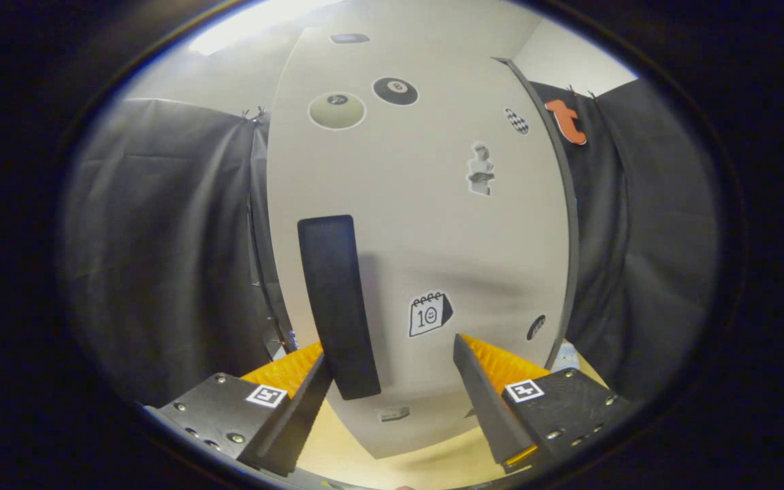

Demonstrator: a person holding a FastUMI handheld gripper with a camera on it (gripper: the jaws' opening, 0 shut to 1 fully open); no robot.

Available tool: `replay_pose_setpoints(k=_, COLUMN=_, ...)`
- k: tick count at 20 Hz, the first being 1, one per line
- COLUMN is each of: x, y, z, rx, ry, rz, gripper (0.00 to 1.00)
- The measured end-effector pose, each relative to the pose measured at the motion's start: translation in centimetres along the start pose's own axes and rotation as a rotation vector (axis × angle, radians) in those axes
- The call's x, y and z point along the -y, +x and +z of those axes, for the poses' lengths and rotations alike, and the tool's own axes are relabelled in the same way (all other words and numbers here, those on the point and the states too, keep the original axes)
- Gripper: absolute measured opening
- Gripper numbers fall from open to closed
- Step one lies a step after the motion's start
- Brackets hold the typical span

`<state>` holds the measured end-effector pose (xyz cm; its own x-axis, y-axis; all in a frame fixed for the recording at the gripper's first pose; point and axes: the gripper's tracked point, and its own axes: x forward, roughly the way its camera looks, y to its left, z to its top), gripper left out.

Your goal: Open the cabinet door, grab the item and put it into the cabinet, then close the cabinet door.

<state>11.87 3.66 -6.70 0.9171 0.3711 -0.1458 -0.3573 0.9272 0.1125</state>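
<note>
Gripper view: claw (392,361) spread wide, one finger beside the cabinet door (419,224) handle (337,306), gripping nothing.

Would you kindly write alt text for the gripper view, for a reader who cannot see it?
An open gripper faces a closed white cabinet door, with the door's dark upright handle just inside one finger and not clamped. Small stickers dot the door, black cloth hangs on both sides, and a pale wooden tabletop lies below.
</note>
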Motion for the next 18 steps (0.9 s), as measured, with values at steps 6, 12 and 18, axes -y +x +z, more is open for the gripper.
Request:
replay_pose_setpoints(k=6, x=-1.9, y=4.0, z=0.3, rx=0.005, ry=-0.038, rz=0.005, gripper=1.00)
replay_pose_setpoints(k=12, x=-3.3, y=8.3, z=1.0, rx=0.021, ry=-0.099, rz=-0.009, gripper=1.00)
replay_pose_setpoints(k=18, x=-3.0, y=13.1, z=1.4, rx=0.063, ry=-0.106, rz=-0.101, gripper=1.00)
